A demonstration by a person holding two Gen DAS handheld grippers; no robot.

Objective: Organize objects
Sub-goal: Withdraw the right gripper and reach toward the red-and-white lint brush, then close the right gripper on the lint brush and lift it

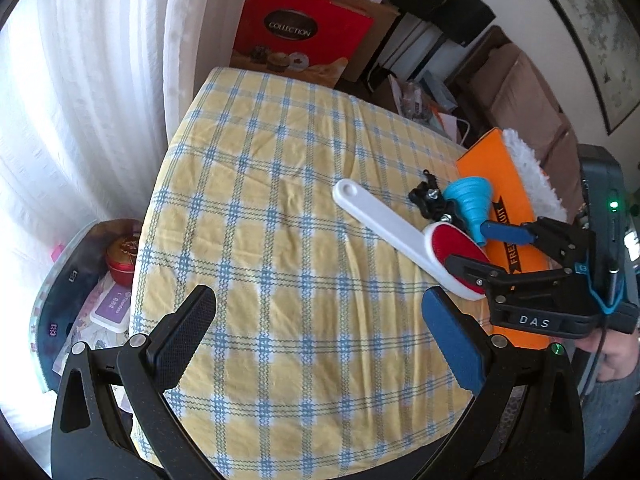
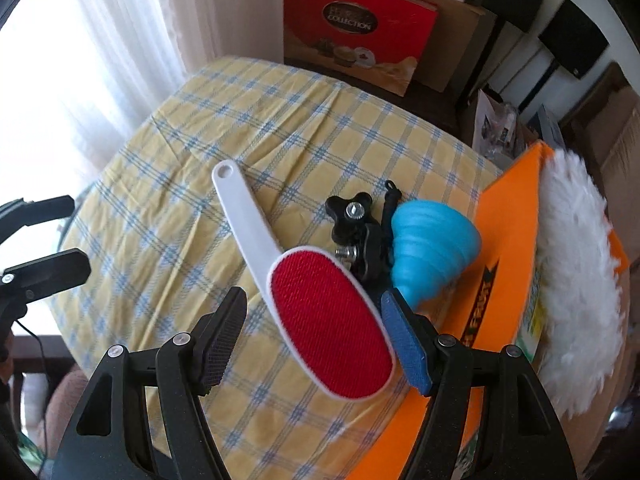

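Observation:
A lint brush with a white handle and a red oval head lies on the yellow-and-blue checked tablecloth. My right gripper is open and straddles the red head; the black pad stands clear of it and the blue pad sits at its right edge. Just beyond lie a black knob clamp and a blue funnel, the funnel leaning on an orange box. My left gripper is open over bare cloth with nothing between its fingers. From there the brush and right gripper lie to the right.
A white fluffy pad rests on the orange box at the table's right edge. A red gift box stands behind the table and white curtains hang at the left. A low stand with a red tin sits beside the table.

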